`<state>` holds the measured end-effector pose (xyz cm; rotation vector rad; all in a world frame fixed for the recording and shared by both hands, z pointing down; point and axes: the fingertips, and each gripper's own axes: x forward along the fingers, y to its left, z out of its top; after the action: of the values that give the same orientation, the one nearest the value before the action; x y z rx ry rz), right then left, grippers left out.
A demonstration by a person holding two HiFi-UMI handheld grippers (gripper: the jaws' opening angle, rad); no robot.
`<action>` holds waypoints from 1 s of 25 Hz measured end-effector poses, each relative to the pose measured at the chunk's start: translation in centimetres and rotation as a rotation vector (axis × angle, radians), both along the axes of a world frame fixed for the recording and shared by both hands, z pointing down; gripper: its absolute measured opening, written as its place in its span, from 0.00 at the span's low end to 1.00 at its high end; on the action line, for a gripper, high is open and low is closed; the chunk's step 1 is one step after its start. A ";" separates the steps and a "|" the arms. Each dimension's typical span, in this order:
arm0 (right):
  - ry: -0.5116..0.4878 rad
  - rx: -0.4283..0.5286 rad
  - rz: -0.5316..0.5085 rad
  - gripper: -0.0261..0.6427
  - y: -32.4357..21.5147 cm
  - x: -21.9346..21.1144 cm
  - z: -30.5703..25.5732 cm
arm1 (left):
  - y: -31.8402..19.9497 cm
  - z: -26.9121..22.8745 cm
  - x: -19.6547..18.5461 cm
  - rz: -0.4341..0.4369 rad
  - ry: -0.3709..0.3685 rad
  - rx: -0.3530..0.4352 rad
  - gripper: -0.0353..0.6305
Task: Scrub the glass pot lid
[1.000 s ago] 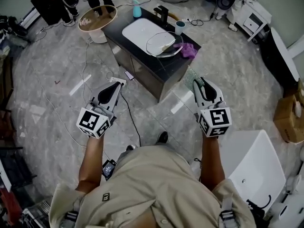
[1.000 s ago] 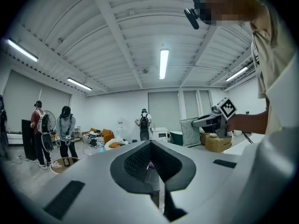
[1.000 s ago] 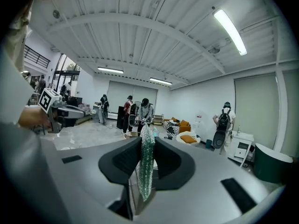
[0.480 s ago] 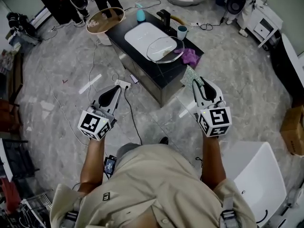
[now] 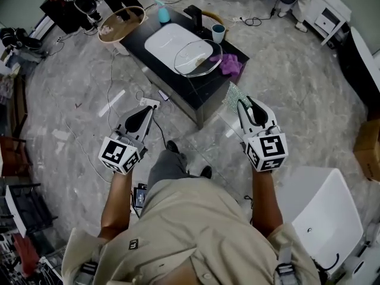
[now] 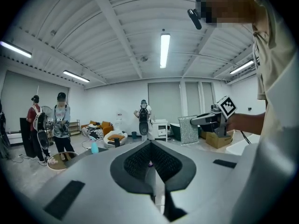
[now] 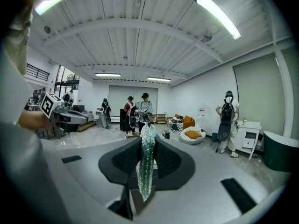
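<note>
The glass pot lid (image 5: 199, 57) lies on the white basin (image 5: 166, 39) of a black sink cabinet (image 5: 205, 88), ahead of me in the head view. My right gripper (image 5: 238, 101) is shut on a green scrubbing cloth (image 5: 233, 95), short of the cabinet's near right corner. In the right gripper view the cloth (image 7: 145, 164) hangs pinched between the jaws. My left gripper (image 5: 147, 108) is shut and holds nothing, over the floor left of the cabinet. The other gripper (image 6: 210, 119) with the cloth shows in the left gripper view.
On the cabinet stand a black tap (image 5: 195, 12), a cup (image 5: 218, 32), a blue bottle (image 5: 162, 13) and a purple cloth (image 5: 231, 64). A round stool (image 5: 122, 24) is at its far left. Cables (image 5: 110, 100) cross the floor. A white panel (image 5: 323, 218) lies right. People (image 7: 140, 108) stand farther off.
The view has shifted as I step forward, a leg now showing under me. Both grippers keep their pose and stay shut.
</note>
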<state>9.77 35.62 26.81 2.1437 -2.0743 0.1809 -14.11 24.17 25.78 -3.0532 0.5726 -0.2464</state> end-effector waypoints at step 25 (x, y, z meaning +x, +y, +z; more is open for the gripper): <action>0.046 -0.128 0.281 0.17 -16.4 6.5 0.4 | -23.6 2.3 16.7 0.358 0.066 -0.087 0.08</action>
<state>16.29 19.25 27.22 2.3262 -1.6812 0.2853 2.60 0.57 28.07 -3.1813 0.0105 -0.1630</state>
